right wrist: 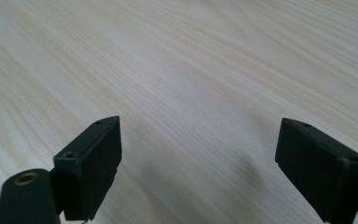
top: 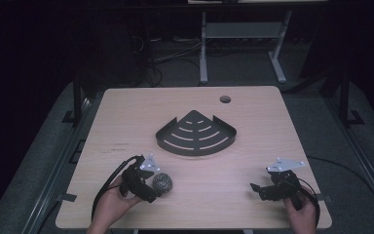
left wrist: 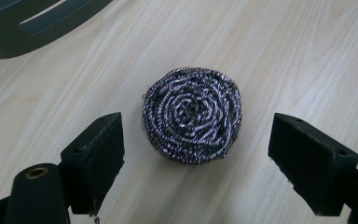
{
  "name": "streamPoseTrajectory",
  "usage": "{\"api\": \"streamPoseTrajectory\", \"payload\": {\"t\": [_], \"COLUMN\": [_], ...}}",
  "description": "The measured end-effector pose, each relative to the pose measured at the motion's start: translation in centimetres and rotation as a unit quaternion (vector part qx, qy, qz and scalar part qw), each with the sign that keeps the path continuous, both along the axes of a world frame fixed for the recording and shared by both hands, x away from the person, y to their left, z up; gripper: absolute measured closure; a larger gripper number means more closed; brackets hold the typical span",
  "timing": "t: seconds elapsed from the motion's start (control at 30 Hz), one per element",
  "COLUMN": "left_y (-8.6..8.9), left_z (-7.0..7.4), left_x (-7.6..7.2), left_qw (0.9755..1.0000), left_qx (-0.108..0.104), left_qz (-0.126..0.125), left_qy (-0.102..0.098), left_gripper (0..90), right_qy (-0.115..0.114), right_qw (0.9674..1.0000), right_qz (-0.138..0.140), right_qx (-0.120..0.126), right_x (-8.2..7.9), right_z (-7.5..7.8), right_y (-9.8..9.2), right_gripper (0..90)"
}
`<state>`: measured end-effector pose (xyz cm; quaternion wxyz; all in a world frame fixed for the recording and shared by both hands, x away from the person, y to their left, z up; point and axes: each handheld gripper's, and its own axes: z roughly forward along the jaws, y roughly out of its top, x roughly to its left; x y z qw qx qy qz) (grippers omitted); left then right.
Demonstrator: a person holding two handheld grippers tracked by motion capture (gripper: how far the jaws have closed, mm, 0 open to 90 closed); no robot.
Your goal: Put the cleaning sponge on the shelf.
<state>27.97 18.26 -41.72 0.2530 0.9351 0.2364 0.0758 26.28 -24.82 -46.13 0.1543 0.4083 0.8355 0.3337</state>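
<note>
A round steel-wool scourer (top: pixel 162 183) lies on the wooden table near its front left. My left gripper (top: pixel 151 187) is open right beside it; in the left gripper view the scourer (left wrist: pixel 192 114) rests between the two spread jaws, touching neither. A black quarter-round corner shelf with curved slots (top: pixel 196 134) sits flat at the table's middle, and its edge (left wrist: pixel 32 25) appears at the top left of the left gripper view. My right gripper (top: pixel 259 189) hovers open near the front right, over bare wood (right wrist: pixel 196 107), holding nothing.
The table (top: pixel 126 122) has a round cable hole (top: pixel 225 99) near its far edge. Beyond it stand a white desk frame (top: pixel 243 34) and cables on a dark floor. A cable trails from each gripper toward the front edge.
</note>
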Motion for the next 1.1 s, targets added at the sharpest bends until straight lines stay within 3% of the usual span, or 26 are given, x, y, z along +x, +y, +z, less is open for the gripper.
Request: {"api": "streamPoseTrajectory", "payload": {"t": [1.1], "left_y": [-1.2], "left_z": [-1.4], "left_x": [1.6], "left_qw": [0.999], "left_qx": [0.027], "left_qz": [0.007], "left_qy": [0.034], "left_gripper": [20.1], "right_qy": [-0.001], "right_qw": [1.0], "right_qz": [0.006], "right_qx": [0.0], "right_x": [0.0], "right_z": [0.0], "right_y": [0.2], "right_gripper": [14.0]}}
